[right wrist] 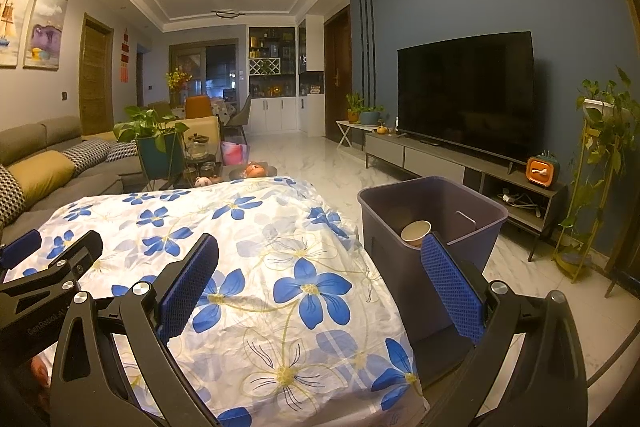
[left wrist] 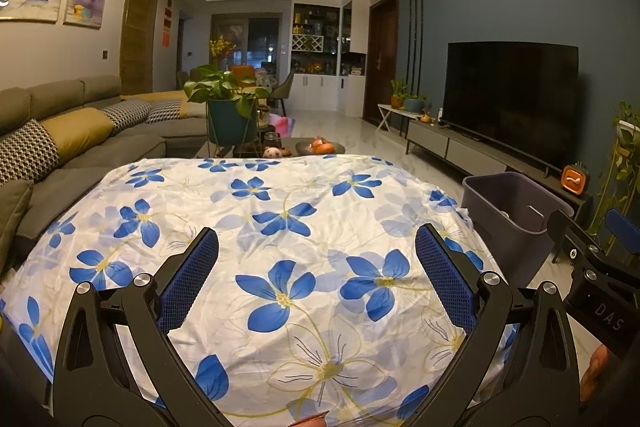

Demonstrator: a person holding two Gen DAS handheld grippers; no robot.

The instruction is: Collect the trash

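— Blue-padded fingers of the right gripper (right wrist: pixel 320 259) stand wide apart with nothing between them, above the flowered cloth (right wrist: pixel 248 267).

— Same on my side: the left gripper (left wrist: pixel 316 259) is spread wide and holds nothing. Where's the trash?

— A paper cup (right wrist: pixel 416 230) lies inside the purple bin (right wrist: pixel 384 239), just beside the table's right edge.

— From the left wrist, the bin (left wrist: pixel 492 203) shows only its rim and wall; the cup is hidden. Farther off stands the television (left wrist: pixel 512 99).
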